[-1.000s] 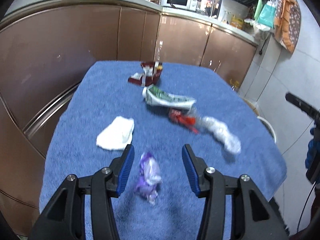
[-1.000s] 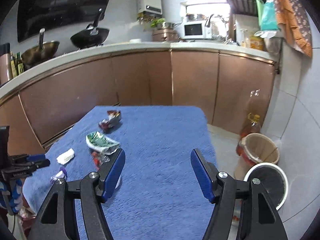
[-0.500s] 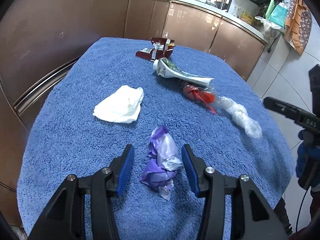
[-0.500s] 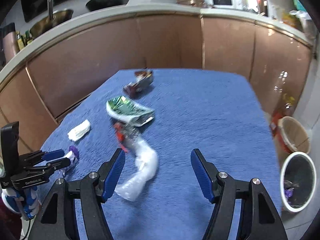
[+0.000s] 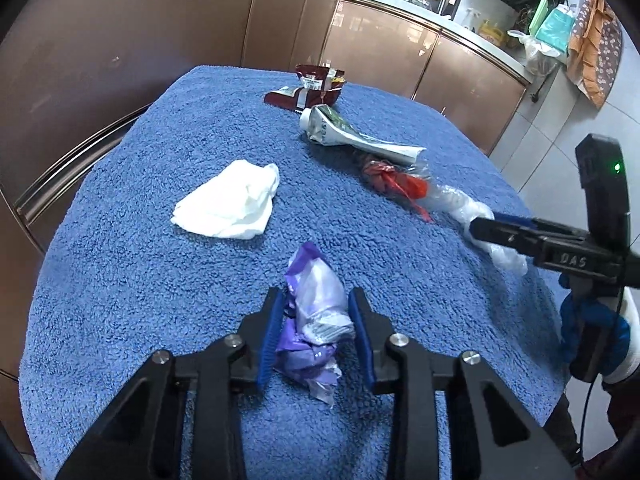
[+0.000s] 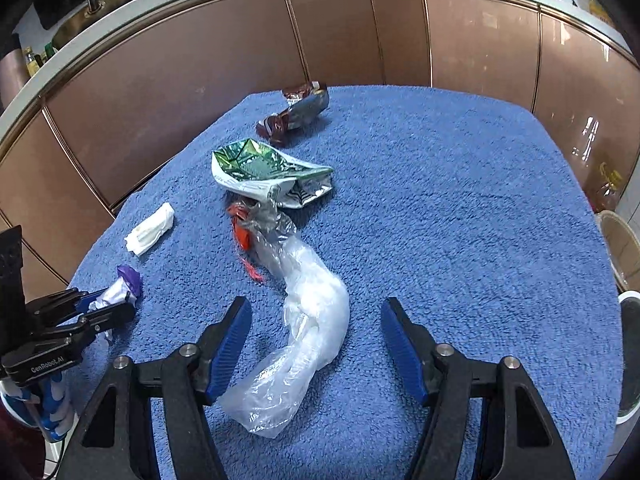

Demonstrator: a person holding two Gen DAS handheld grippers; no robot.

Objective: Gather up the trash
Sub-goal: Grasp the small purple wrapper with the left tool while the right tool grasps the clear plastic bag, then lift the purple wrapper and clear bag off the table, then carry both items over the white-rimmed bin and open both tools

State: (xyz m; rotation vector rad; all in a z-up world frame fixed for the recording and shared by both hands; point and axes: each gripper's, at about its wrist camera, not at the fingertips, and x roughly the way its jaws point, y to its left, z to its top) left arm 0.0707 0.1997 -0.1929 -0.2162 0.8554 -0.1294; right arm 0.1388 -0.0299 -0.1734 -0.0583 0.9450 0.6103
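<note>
Left tool (image 5: 316, 328) clamped on purple wrapper (image 5: 314, 320), near edge of tabletop (image 5: 120, 280). Right tool (image 6: 316, 344) released, straddling clear plastic bag (image 6: 308, 332). Tissue (image 5: 232, 200), green packet (image 6: 268, 172), brown wrapper (image 6: 298, 114) uncollected. Judged: early stage.

bin (image 6: 630, 360): cut by right edge | left claw (image 6: 104, 304): grip unclear

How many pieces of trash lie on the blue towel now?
5. Purple wrapper between the left claw fingers; white tissue mid-left; clear bag with red scraps between the open right claw fingers; green packet centre; brown wrapper farthest.
</note>
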